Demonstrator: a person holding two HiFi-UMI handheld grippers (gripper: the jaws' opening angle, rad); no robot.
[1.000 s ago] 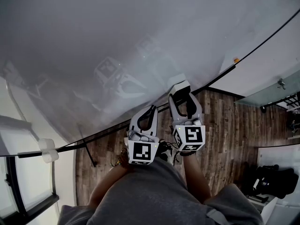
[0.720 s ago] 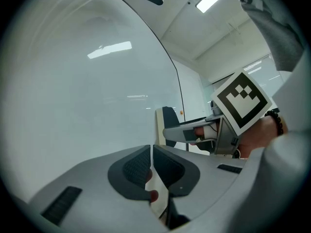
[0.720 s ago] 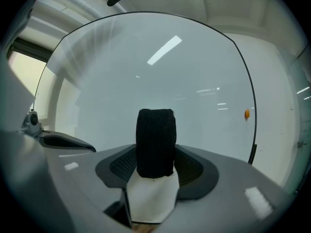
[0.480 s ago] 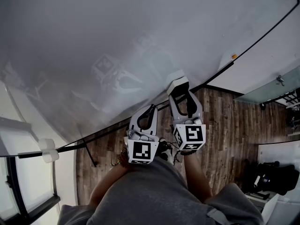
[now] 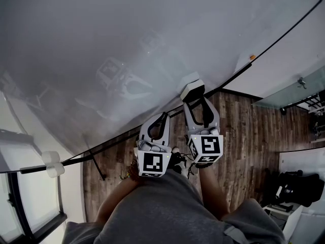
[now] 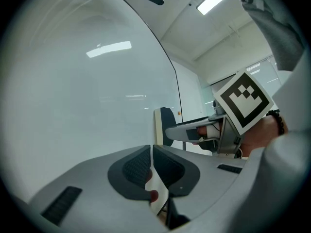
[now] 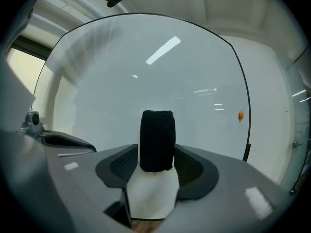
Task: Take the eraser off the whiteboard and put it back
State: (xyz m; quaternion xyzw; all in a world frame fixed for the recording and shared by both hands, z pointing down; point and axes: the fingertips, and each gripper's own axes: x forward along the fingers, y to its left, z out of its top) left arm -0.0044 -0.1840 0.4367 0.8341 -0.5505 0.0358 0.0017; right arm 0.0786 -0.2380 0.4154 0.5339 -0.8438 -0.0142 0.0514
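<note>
Underfoot, dark wood-plank floor (image 5: pixel 244 131) runs below a large whiteboard (image 5: pixel 127 34), whose glossy pale face mirrors the ceiling strip lights and is edged by a thin black trim (image 5: pixel 274 43). A small round orange dot (image 7: pixel 240 114) sits on the board near its right edge.

The right tool (image 5: pixel 194 101) points level at the board. Its jaws stand wide and grip the eraser (image 7: pixel 156 140), one ribbed dark pad on each flank. The eraser is a smooth white block with a black, woolly felt face turned toward the board. From the head view it lies at the board's lower edge, right up against the surface. Whether the felt actually touches the surface cannot be made out.

The left tool (image 5: pixel 163 118) hangs just beside the right one, a little further back from the board. Its two textured pads are drawn together with only a hairline slit between them, and nothing is held there.

Compared with a second ago, almost nothing has changed. The eraser sits in the same grip at the same spot by the board, and the left tool has kept its place. Only the head view has tilted a trifle, sliding the orange dot slightly up the frame.

Each tool carries a white cube with black square markers (image 5: pixel 205 147). Beneath them is the soft grey top (image 5: pixel 167 212) of the person holding them.
</note>
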